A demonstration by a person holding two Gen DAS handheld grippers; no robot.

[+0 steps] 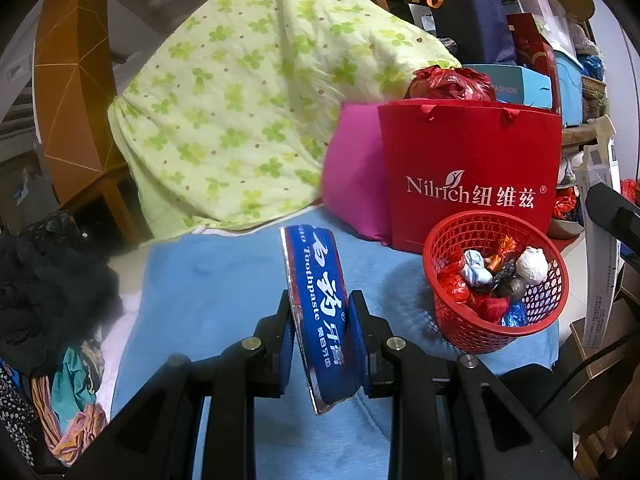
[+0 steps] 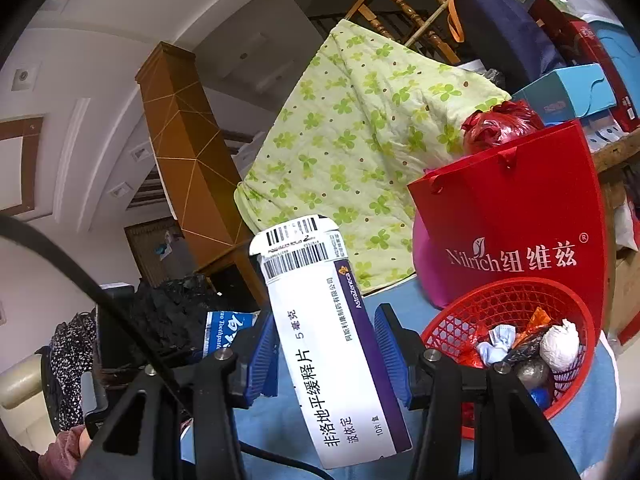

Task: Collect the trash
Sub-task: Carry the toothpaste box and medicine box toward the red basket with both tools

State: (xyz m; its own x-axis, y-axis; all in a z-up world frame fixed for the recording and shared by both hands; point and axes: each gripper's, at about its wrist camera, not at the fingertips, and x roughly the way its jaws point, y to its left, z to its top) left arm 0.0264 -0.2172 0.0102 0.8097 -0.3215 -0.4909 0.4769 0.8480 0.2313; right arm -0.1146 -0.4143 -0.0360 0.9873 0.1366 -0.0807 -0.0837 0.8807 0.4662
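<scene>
The left gripper (image 1: pixel 320 332) has its jaws closed narrow on a flattened blue toothpaste box (image 1: pixel 318 304), which stands on edge at the lower centre of the left view; its bottom end hangs below the pads, and only part of its lettering can be read. The right gripper (image 2: pixel 326 360) has its jaws clamped on a white and purple medicine box (image 2: pixel 332 344), tilted with its barcode end up at the centre of the right view; the box hides what lies behind it. At the left edge of that view a sliver of the toothpaste box shows past the black arm of the gripper, the rest being covered.

The left gripper points somewhat down at the blue cloth (image 1: pixel 224 280) on the surface, while the right one points about level, so its view takes in much ceiling.

To the lower right in both views a red mesh basket (image 1: pixel 460 320) stands on the cloth, holding crumpled wrappers and balls of paper too bunched to sort out. Just behind it stands a red paper bag (image 1: pixel 472 160), with a pink cushion (image 1: pixel 352 184) half hidden beside it and a green-patterned quilt (image 1: pixel 240 112) piled up behind. The clutter of boxes at the upper right is cut off by the lens edge.
</scene>
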